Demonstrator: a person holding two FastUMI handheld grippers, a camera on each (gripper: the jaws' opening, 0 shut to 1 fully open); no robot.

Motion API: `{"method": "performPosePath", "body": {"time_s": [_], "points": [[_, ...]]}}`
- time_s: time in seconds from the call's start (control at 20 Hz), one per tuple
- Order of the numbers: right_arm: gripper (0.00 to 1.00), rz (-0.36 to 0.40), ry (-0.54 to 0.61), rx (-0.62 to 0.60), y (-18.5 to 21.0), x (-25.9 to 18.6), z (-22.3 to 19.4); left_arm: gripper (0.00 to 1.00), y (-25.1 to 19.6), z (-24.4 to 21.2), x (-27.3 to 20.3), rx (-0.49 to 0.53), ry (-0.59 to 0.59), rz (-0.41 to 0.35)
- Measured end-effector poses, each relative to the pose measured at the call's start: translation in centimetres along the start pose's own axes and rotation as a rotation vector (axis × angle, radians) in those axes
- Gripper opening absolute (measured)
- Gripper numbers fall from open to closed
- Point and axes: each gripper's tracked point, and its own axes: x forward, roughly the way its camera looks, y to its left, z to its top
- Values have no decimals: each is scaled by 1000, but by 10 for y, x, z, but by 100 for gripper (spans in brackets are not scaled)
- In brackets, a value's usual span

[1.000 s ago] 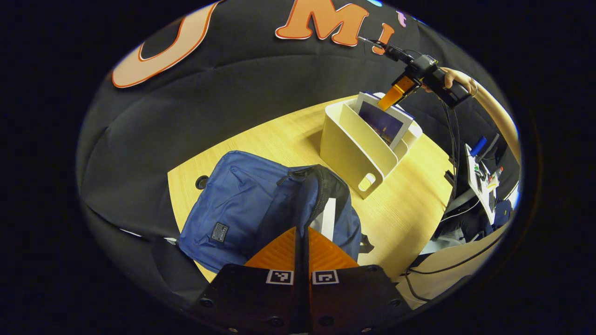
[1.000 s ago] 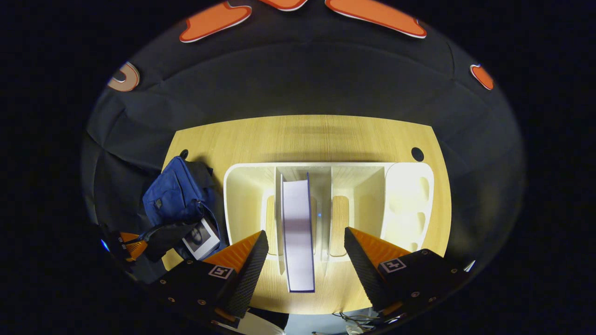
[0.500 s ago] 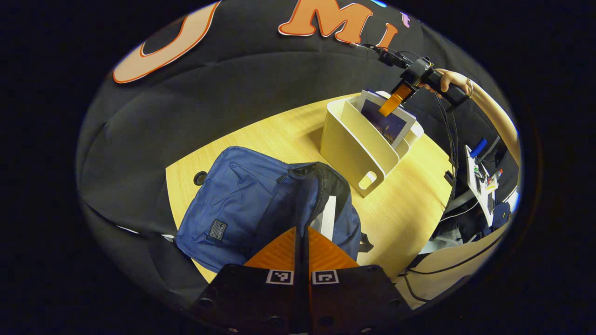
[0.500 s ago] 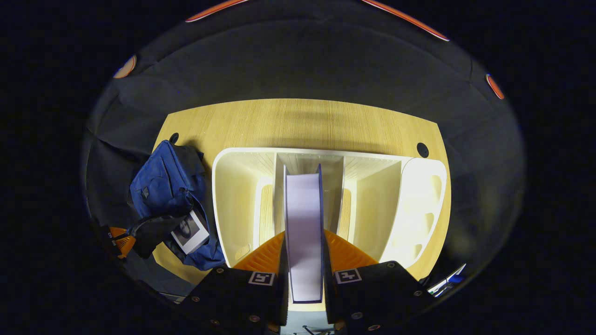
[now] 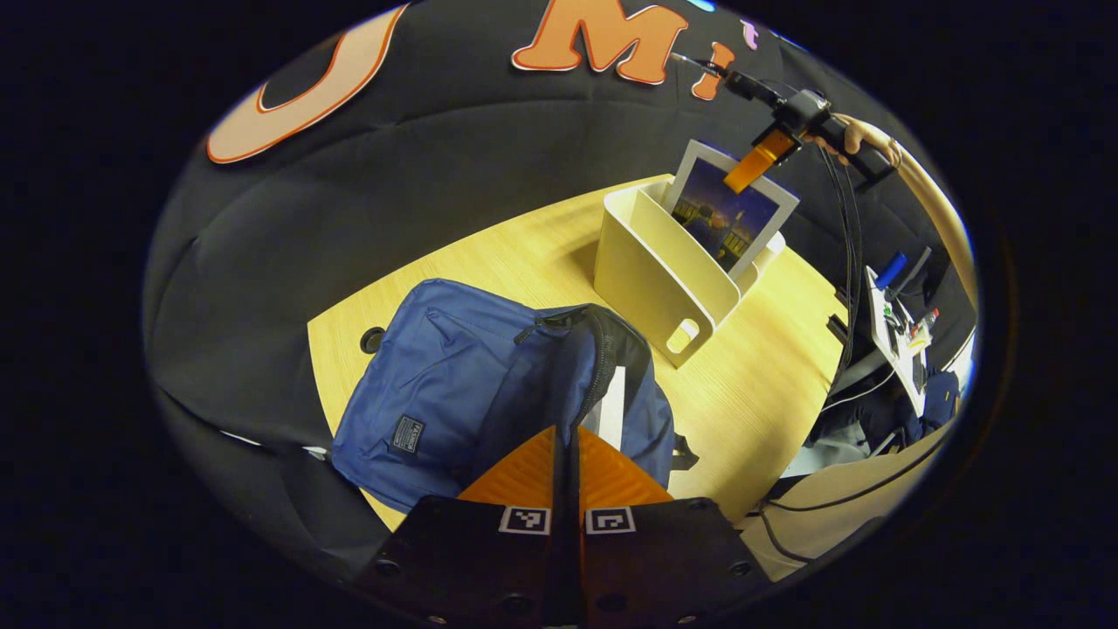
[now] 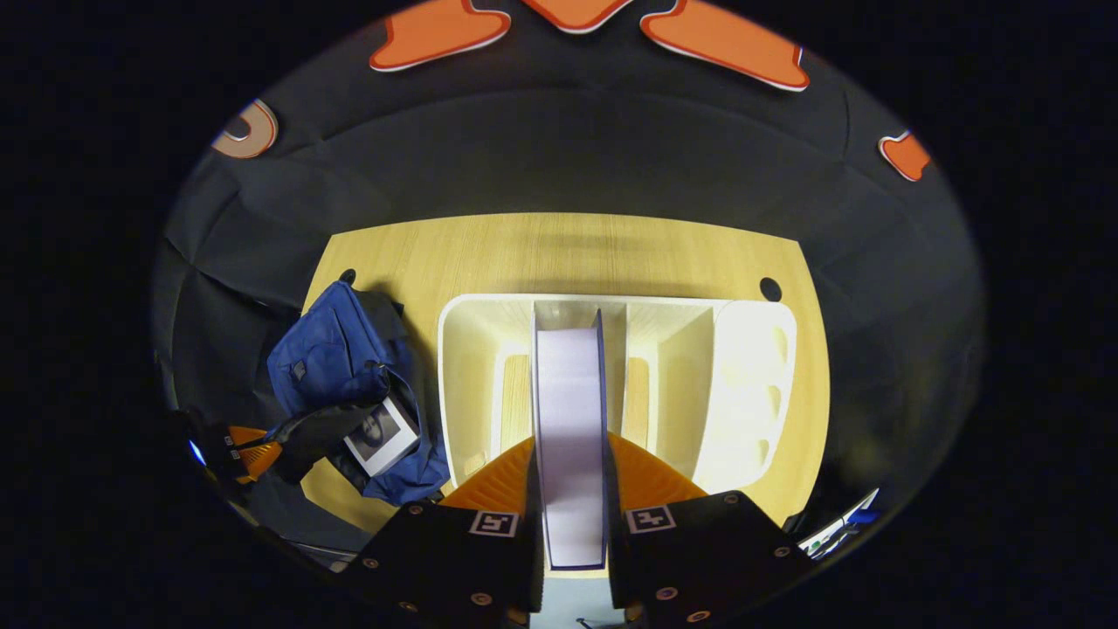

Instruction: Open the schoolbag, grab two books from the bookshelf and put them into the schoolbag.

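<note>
Two fingers of the left gripper (image 5: 566, 454) sit pressed together on the flap of the blue bag (image 5: 454, 384), which lies open on the table (image 5: 751, 384); beyond it the book (image 5: 729, 210) stands partly out of the white shelf (image 5: 655, 271), pinched by the right gripper (image 5: 758, 157); right gripper view: the right gripper (image 6: 572, 472) is clamped on the book (image 6: 569, 419) over the shelf (image 6: 751, 384); the bag (image 6: 336, 367) lies left with another book (image 6: 380, 432) inside.
</note>
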Motion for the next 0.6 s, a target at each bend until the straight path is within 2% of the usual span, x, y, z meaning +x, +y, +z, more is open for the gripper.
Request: {"method": "performPosePath", "body": {"time_s": [0.2,0.4,0.45,0.5,0.6], "points": [[30,-12,-107,20,1,-58,16,1,2,2,-2,13,-18,11],[30,47,-211,35,22,-118,22,1,2,-1,-1,4,-44,-10],[40,70,-227,44,31,-128,21,1,5,-2,0,7,-50,-7],[29,99,-237,48,42,-138,18,1,9,-3,0,7,-54,5],[29,157,-245,60,62,-151,11,1,14,-4,1,-15,-64,7]]}}
